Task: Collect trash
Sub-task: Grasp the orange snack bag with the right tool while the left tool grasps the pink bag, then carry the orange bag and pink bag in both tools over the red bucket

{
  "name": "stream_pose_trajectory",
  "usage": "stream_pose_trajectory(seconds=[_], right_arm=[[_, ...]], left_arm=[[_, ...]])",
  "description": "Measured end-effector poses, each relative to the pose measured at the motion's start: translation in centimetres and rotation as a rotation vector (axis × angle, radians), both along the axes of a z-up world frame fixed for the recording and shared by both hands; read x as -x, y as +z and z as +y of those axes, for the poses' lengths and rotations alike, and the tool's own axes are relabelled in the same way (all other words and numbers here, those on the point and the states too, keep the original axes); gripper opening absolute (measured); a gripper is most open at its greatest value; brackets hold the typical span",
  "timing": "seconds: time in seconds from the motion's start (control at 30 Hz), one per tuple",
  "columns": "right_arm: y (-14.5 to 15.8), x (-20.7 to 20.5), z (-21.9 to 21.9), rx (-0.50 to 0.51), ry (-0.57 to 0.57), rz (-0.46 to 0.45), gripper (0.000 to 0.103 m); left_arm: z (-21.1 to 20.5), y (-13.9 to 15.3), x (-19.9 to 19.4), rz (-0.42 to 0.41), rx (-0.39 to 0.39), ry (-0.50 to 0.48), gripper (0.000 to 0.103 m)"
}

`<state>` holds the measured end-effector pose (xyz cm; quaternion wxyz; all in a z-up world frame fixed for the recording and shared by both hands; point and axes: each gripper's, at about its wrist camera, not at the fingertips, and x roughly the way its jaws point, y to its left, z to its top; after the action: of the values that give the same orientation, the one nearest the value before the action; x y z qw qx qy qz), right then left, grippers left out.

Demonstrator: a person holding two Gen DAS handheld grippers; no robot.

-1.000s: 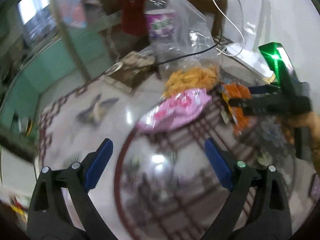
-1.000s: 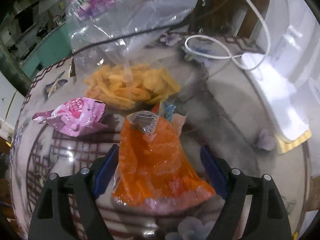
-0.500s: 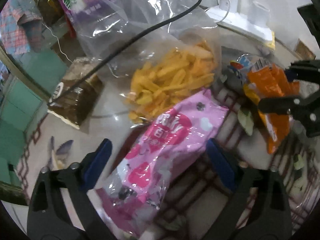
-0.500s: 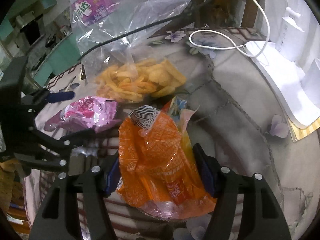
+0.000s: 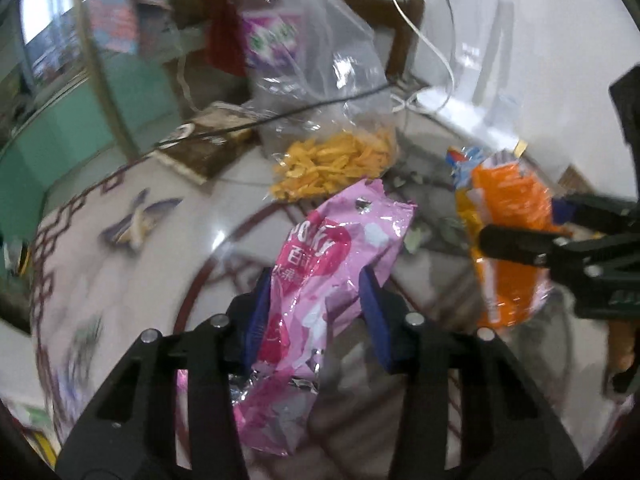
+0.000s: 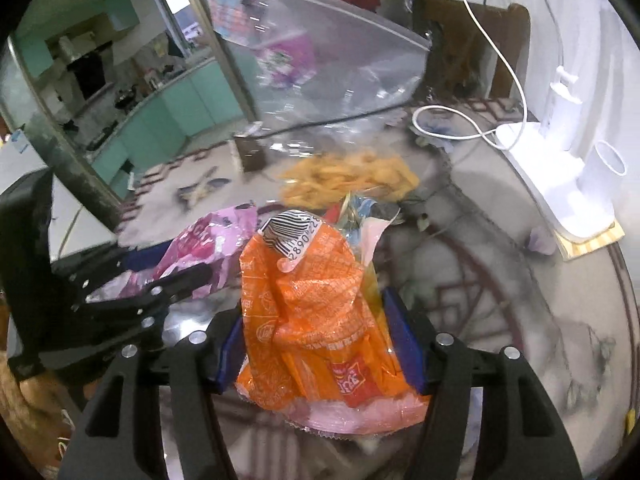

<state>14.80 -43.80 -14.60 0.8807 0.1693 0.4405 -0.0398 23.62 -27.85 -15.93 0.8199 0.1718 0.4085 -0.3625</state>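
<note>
My left gripper (image 5: 316, 308) is shut on a pink snack wrapper (image 5: 320, 280) and holds it above the patterned table (image 5: 120, 264). My right gripper (image 6: 316, 344) is shut on an orange snack wrapper (image 6: 308, 304), also lifted off the table. In the left wrist view the orange wrapper (image 5: 508, 216) hangs at the right in the right gripper (image 5: 520, 236). In the right wrist view the pink wrapper (image 6: 208, 248) and the left gripper (image 6: 168, 276) are at the left.
A clear plastic bag with yellow fries (image 5: 336, 160) lies at the table's far side, a purple-labelled bottle (image 5: 272, 40) behind it. A black cable (image 5: 280, 116) crosses it. A white power strip (image 6: 560, 184) with cords sits at the right. A brown packet (image 5: 208, 144) lies at the far left.
The left gripper closed on the pink wrapper and lifted it. The right gripper tightened on the orange wrapper and raised it off the table.
</note>
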Motion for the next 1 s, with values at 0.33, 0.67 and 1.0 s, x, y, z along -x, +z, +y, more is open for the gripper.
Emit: stream_pose_trajectory(seconds=[0.33,0.67,1.0], right_arm=[[4.5,6.9,8.0,-0.022,0.043,-0.061,0.061],[7.7,10.6,14.7,0.017,0.118,-0.114,0.062],[9.5,11.5,18.7,0.062,0.181,-0.157,0.062]], left_arm=[[9.8,6.4,9.8,-0.01,0.061,0.258,0.043],[18.2,8.9,15.2,-0.014,0.111,0.498,0.042],[21.9,8.2,17.0,0.066,0.134,0.495,0.073]])
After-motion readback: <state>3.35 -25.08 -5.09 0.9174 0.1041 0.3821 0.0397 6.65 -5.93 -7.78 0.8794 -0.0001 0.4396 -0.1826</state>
